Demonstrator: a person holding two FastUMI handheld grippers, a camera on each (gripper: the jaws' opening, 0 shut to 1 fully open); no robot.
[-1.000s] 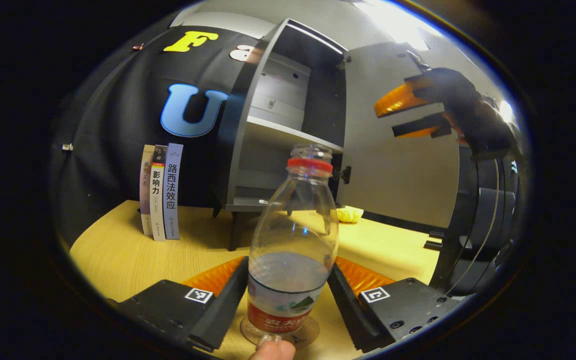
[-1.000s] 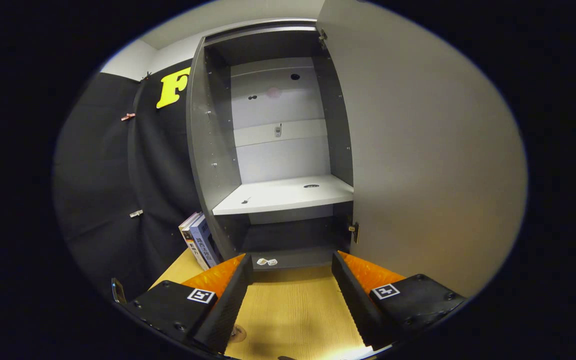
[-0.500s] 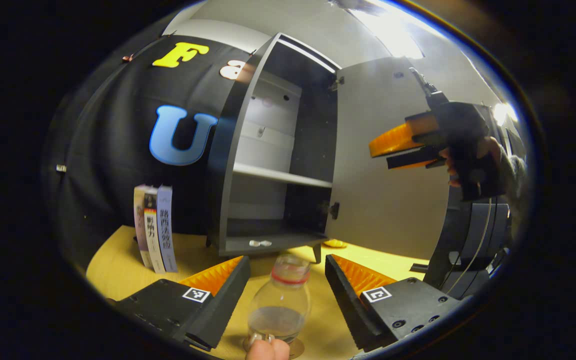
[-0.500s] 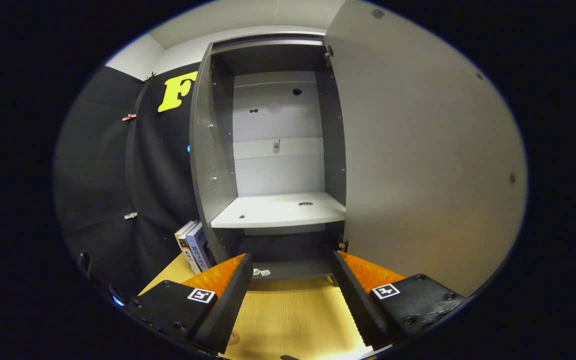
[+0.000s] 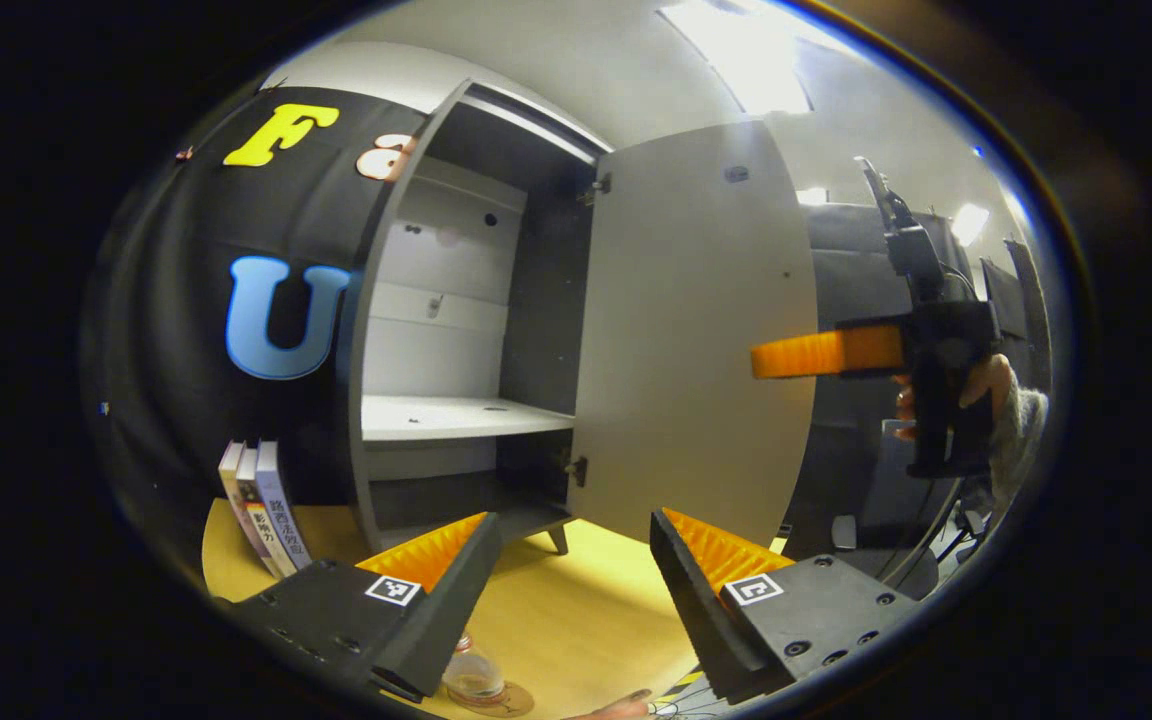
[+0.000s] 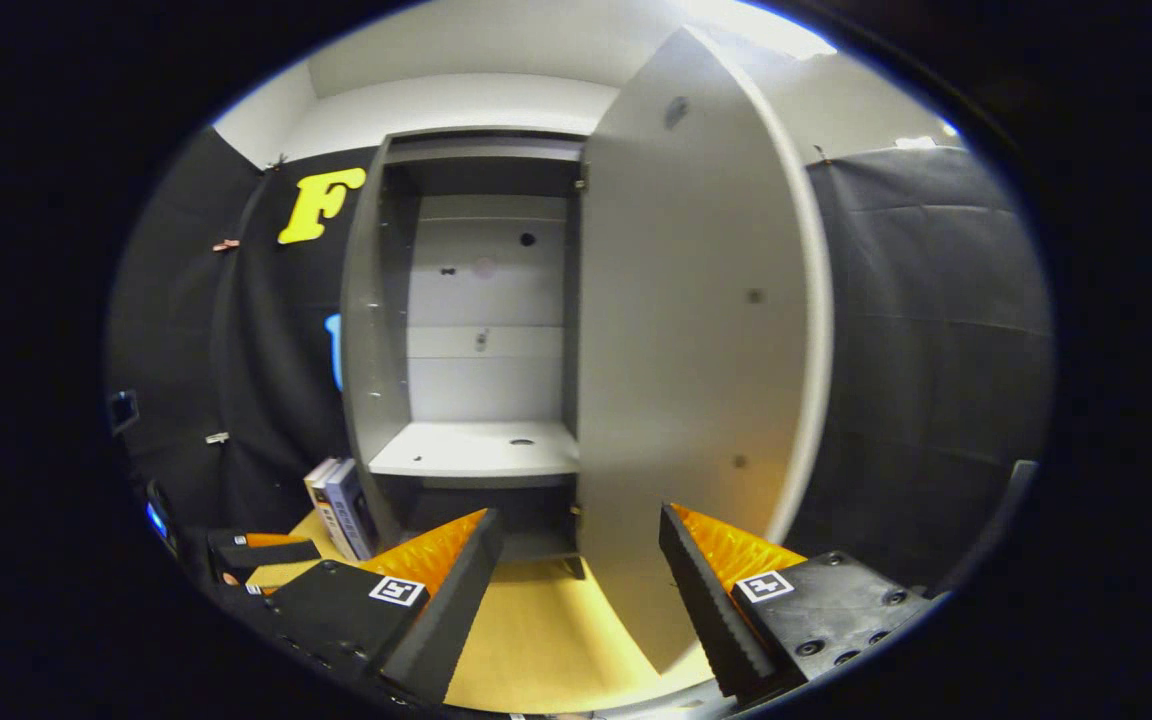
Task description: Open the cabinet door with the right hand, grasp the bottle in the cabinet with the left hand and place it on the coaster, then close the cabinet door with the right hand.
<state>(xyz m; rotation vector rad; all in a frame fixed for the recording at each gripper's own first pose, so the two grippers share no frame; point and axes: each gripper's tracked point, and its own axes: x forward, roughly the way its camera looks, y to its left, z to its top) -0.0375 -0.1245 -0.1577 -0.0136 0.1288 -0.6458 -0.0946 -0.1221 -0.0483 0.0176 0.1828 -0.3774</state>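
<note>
The cabinet (image 5: 456, 330) stands on the wooden table (image 5: 576, 610), its door (image 5: 696, 330) swung wide. The left gripper (image 5: 566, 590) hangs spread and empty above the bottle (image 5: 473, 680), which sits on the coaster (image 5: 506, 700). The right gripper (image 6: 576, 590), also spread, faces the door's edge.

Grey cabinet door (image 6: 696, 330), yellow wood-grain table (image 5: 576, 610) — orange ribbed fingers (image 6: 436, 555) with black-and-white square tags

We see a dim booth lit by a ceiling panel (image 5: 746, 55) glaring at twelve o'clock; fisheye distortion bows the cabinet door (image 6: 696, 330), edges darkening.
</note>
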